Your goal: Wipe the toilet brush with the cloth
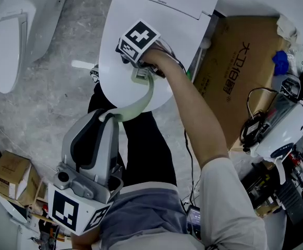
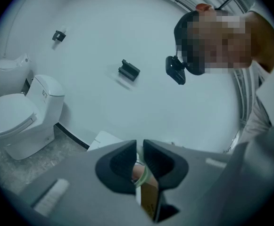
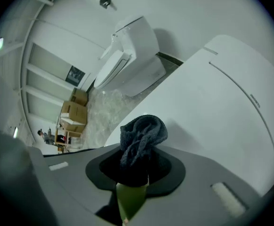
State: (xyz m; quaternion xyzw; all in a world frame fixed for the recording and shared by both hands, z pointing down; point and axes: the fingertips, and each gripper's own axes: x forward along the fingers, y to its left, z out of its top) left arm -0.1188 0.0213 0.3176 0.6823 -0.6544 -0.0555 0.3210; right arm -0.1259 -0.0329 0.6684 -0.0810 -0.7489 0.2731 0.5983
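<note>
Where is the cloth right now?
In the right gripper view, the cloth is bunched in the shut right gripper, next to the green brush handle, with the white toilet lid behind it.

In the head view my right gripper (image 1: 141,76) is hiding the cloth (image 3: 141,138) above the toilet lid (image 1: 177,30). My left gripper (image 1: 111,116) is covering the near end of the toilet brush (image 1: 141,104).
</note>
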